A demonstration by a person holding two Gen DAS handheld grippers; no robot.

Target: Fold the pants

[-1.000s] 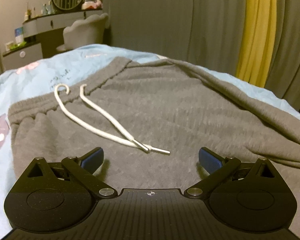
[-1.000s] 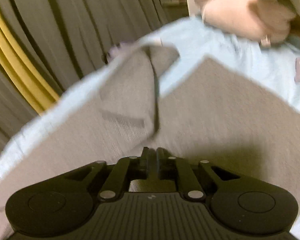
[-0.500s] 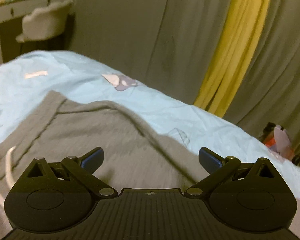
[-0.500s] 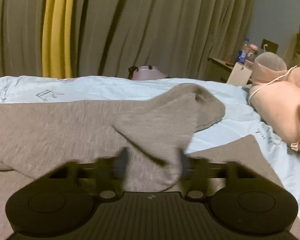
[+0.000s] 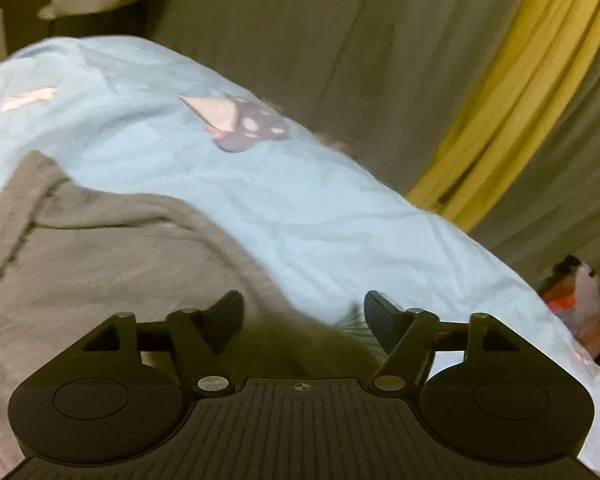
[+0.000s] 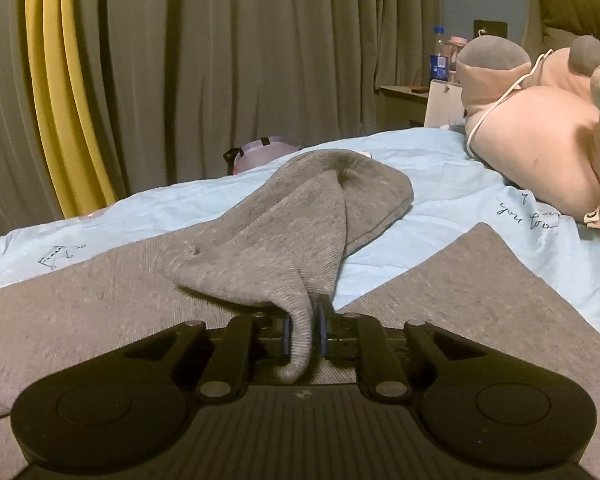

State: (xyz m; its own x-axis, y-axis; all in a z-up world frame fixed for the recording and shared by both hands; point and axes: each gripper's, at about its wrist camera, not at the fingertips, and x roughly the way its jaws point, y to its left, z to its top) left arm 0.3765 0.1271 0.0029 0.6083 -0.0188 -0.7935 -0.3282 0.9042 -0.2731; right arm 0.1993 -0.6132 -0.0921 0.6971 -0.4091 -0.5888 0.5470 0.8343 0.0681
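Observation:
Grey knit pants (image 5: pixel 120 260) lie spread on a light blue bed sheet (image 5: pixel 300 208). My left gripper (image 5: pixel 303 304) hovers over their far edge with its jaws closing. The cloth edge lies between the blue pads, which stand well apart and do not press on it. In the right wrist view a leg of the pants (image 6: pixel 280 232) is bunched up and folded back on itself. My right gripper (image 6: pixel 305 320) is closing tight, and its pads pinch a narrow fold of that leg. The other leg (image 6: pixel 480 300) lies flat at the right.
Olive curtains (image 6: pixel 260 60) with a yellow strip (image 6: pixel 56 100) hang just beyond the bed's far edge. A big pink plush toy (image 6: pixel 540 152) lies at the right near a nightstand with a bottle (image 6: pixel 440 56). A bag (image 5: pixel 576 304) sits on the floor.
The left view swung right, from the white drawstring at the waist to the pants' far edge, and its jaws narrowed. The right gripper closed on a fold of the pant leg.

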